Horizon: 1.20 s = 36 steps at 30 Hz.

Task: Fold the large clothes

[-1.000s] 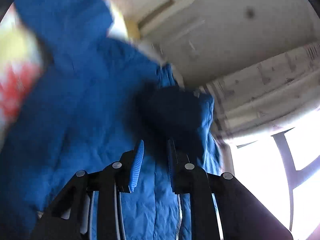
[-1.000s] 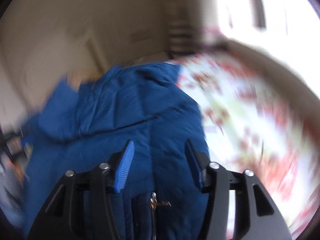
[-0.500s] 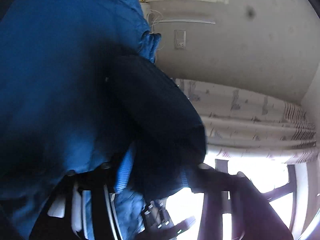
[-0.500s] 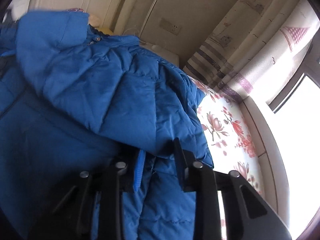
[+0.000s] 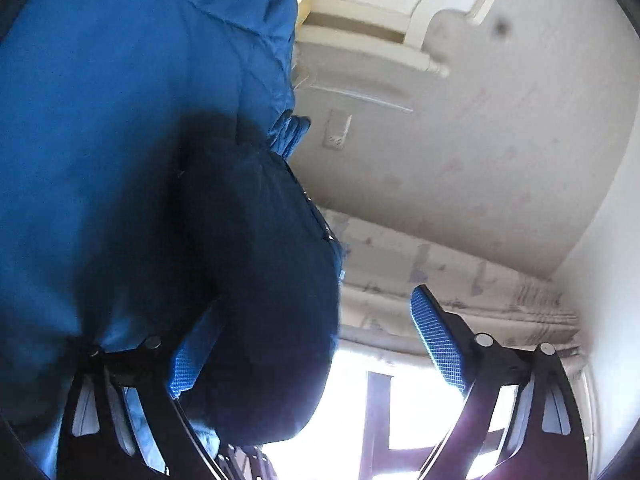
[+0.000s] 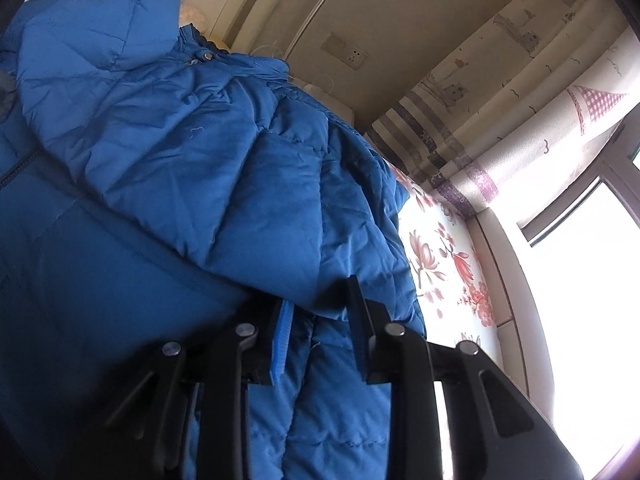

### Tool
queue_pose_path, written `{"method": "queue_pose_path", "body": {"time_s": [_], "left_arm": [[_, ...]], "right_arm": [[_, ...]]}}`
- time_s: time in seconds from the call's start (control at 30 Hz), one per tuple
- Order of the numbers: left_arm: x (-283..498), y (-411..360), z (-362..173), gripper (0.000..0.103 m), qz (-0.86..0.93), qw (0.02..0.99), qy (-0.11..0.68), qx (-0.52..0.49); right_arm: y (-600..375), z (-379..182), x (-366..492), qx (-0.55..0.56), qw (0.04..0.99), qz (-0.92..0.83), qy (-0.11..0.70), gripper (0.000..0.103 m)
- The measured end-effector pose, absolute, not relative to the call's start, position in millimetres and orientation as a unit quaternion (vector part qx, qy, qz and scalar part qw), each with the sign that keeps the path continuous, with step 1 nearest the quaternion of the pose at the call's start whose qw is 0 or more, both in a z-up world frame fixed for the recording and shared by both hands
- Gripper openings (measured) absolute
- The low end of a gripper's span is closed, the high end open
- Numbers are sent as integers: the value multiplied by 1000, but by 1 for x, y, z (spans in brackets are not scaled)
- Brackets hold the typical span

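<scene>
A: Jacket [image 6: 192, 184], right gripper [image 6: 320, 332]: jaws narrowed on a fold of its blue quilted edge, fabric between the pads.

B: Left gripper [image 5: 308, 348]?

A: Jaws opening. A dark bulge of the jacket [image 5: 260, 280] sits between them against the left pad; the right pad stands clear.

B: Jacket's location?

A: Spread on the floral bedsheet [image 6: 448, 264], which shows to its right. Curtain [image 6: 500, 128] and bright window [image 6: 592, 264] lie beyond the jacket on that side.
</scene>
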<state>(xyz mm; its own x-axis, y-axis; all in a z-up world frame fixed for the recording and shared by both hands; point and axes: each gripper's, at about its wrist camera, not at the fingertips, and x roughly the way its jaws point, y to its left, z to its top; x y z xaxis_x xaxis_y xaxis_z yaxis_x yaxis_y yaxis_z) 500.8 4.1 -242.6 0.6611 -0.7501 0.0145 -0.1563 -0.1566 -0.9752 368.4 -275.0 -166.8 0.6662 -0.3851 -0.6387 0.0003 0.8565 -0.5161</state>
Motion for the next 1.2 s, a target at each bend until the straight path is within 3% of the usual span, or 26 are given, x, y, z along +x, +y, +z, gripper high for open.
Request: {"method": "queue_pose_path", "body": {"time_s": [0.07, 0.1, 0.2, 0.3, 0.4, 0.57, 0.6, 0.67, 0.73, 0.8, 0.83, 0.9, 1.0, 1.1, 1.17, 1.2], "left_arm": [[507, 5, -243, 50, -244, 581, 336, -700], [507, 8, -238, 26, -232, 602, 338, -685], [474, 32, -188, 19, -209, 725, 293, -587], [421, 25, -123, 19, -162, 877, 241, -384], [404, 14, -117, 20, -94, 915, 298, -254], [418, 27, -169, 23, -45, 851, 453, -260], [409, 30, -170, 25, -46, 849, 455, -264], [391, 33, -151, 27, -25, 870, 429, -243], [369, 29, -118, 29, 16, 911, 353, -212], [366, 18, -96, 31, 31, 940, 297, -165], [374, 10, -82, 59, 25, 946, 290, -141], [394, 3, -76, 97, 14, 945, 300, -126], [409, 0, -83, 92, 63, 942, 322, -72], [369, 22, -60, 90, 97, 960, 231, -122], [363, 13, -43, 91, 72, 971, 202, -109], [372, 3, -41, 98, 46, 971, 220, -81]], "right_arm": [[-274, -167, 367, -249, 879, -112, 392, 27], [-273, -167, 367, -250, 878, -113, 392, 27], [-274, -166, 366, -247, 879, -111, 392, 27], [-276, -165, 366, -236, 882, -105, 395, 27], [-281, -163, 367, -219, 885, -96, 399, 27], [-283, -163, 367, -209, 887, -92, 401, 27], [-282, -163, 367, -210, 887, -93, 401, 27], [-283, -162, 367, -210, 887, -93, 400, 26], [-284, -162, 366, -208, 888, -93, 399, 25], [-284, -161, 365, -205, 890, -95, 395, 18], [-285, -160, 364, -203, 892, -96, 391, 15], [-289, -156, 361, -190, 899, -95, 383, 14], [-290, -160, 367, -189, 892, -96, 400, 15], [-286, -163, 368, -199, 888, -99, 403, 15], [-286, -164, 369, -197, 886, -94, 409, 17], [-287, -165, 370, -195, 886, -93, 411, 17]]}}
